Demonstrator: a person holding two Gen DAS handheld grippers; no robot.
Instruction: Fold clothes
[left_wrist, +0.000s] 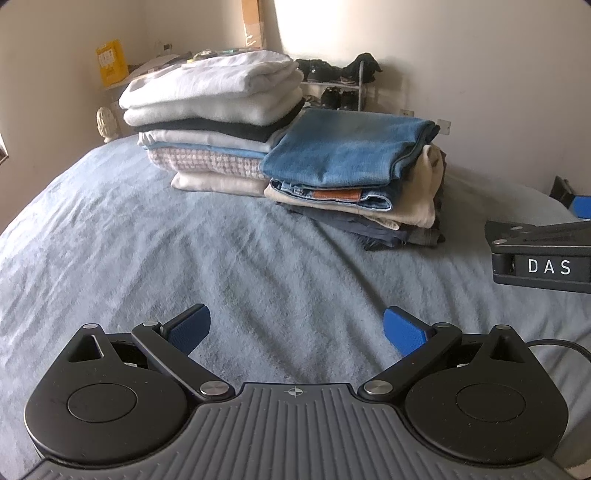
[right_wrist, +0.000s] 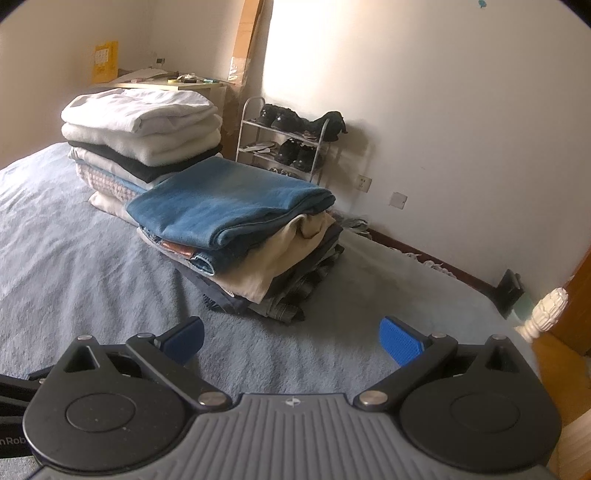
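Note:
Two stacks of folded clothes sit on the blue-grey bed (left_wrist: 147, 240). The taller stack (left_wrist: 210, 110) has white, black and checked items; it also shows in the right wrist view (right_wrist: 144, 129). The lower stack has folded blue jeans (left_wrist: 347, 147) on top, over beige and dark garments; the jeans also show in the right wrist view (right_wrist: 229, 203). My left gripper (left_wrist: 295, 332) is open and empty over bare bedding, short of the stacks. My right gripper (right_wrist: 291, 341) is open and empty, near the lower stack. The right gripper's body (left_wrist: 543, 254) shows at the right edge of the left wrist view.
A shoe rack (right_wrist: 288, 140) with dark shoes stands against the white wall beyond the bed. A desk (right_wrist: 166, 83) with clutter and a yellow box (right_wrist: 105, 61) sits in the far corner. A white bedpost finial (right_wrist: 546, 310) marks the bed's right corner.

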